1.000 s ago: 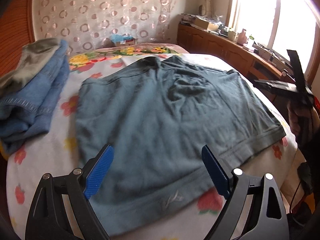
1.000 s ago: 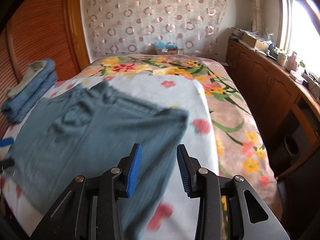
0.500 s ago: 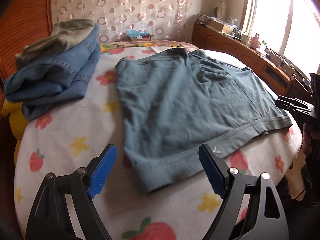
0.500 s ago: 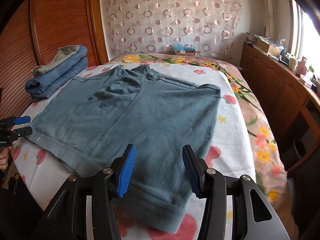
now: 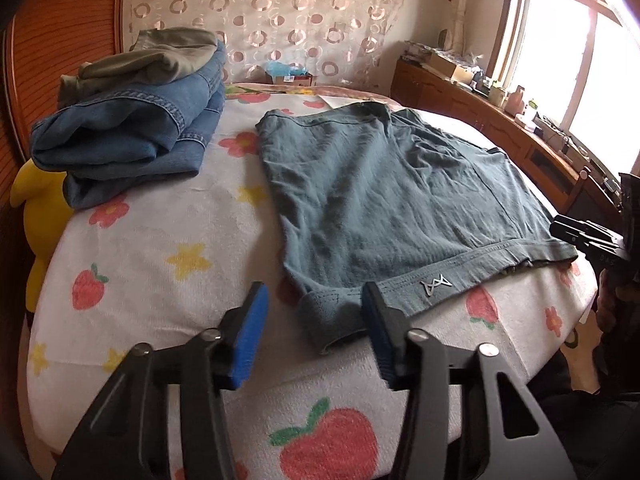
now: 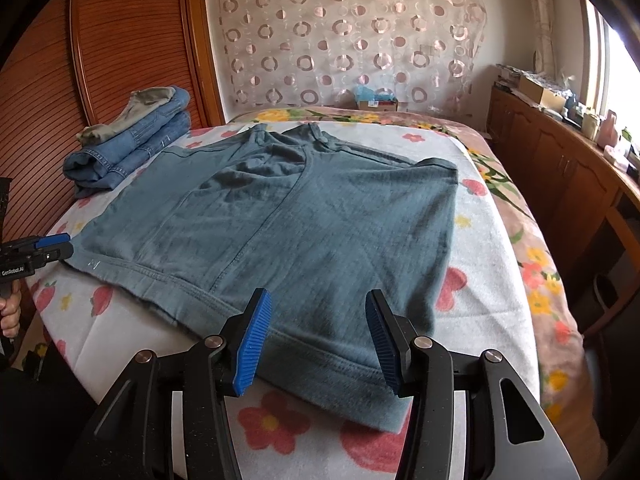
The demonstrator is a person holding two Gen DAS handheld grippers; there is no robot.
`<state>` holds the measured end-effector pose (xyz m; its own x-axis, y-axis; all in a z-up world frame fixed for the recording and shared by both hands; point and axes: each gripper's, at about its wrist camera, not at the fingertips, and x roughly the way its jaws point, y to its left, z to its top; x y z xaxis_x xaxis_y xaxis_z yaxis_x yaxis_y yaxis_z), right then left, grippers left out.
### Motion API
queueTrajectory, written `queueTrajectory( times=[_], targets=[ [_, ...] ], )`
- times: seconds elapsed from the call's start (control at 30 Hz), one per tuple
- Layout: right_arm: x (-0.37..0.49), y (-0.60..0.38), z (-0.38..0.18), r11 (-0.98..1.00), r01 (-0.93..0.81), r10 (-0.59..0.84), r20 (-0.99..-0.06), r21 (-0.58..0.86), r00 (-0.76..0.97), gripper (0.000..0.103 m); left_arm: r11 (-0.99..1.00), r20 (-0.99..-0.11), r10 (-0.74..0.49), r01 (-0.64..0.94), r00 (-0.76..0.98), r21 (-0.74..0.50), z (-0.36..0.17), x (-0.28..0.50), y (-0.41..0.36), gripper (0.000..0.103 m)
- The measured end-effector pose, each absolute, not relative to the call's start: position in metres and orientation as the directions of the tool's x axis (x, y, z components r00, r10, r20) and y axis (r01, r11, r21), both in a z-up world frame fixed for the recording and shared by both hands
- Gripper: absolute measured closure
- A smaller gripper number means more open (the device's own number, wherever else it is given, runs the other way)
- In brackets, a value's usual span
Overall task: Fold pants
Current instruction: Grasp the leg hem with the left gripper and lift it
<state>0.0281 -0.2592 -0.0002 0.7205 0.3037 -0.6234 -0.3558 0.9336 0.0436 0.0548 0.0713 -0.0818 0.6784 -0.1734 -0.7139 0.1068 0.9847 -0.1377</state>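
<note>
Blue-green pants (image 6: 304,224) lie flat on your bed (image 6: 476,312). Your left gripper (image 5: 312,332) is closing, its jaws apart around the waistband corner. Your right gripper (image 6: 318,336) hangs over the other corner, jaws apart. Folded jeans (image 5: 124,136) sit nearby.

Left hand-held gripper (image 5: 314,334) narrower, nearer pants (image 5: 384,200) corner.

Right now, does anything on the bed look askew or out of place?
Mostly tidy. The grey-green pants lie flat, but their corner by the left gripper is curled up, with wrinkles near the far end.
</note>
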Motion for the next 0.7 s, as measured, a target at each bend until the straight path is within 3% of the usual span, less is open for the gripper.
queueTrajectory(
  times=[0.37, 0.7],
  targets=[
    [0.023, -0.261, -0.004, 0.936, -0.348, 0.309, -0.624, 0.064, 0.717, 0.052, 0.982, -0.706, -0.187, 0.141, 0.683, -0.124, -0.079, 0.053, 0.063, 0.091],
    [0.020, -0.264, -0.007, 0.935, -0.341, 0.328, -0.617, 0.102, 0.715, 0.052, 0.973, -0.667, -0.218, 0.212, 0.712, -0.091, -0.048, 0.065, 0.034, 0.095]
  ],
)
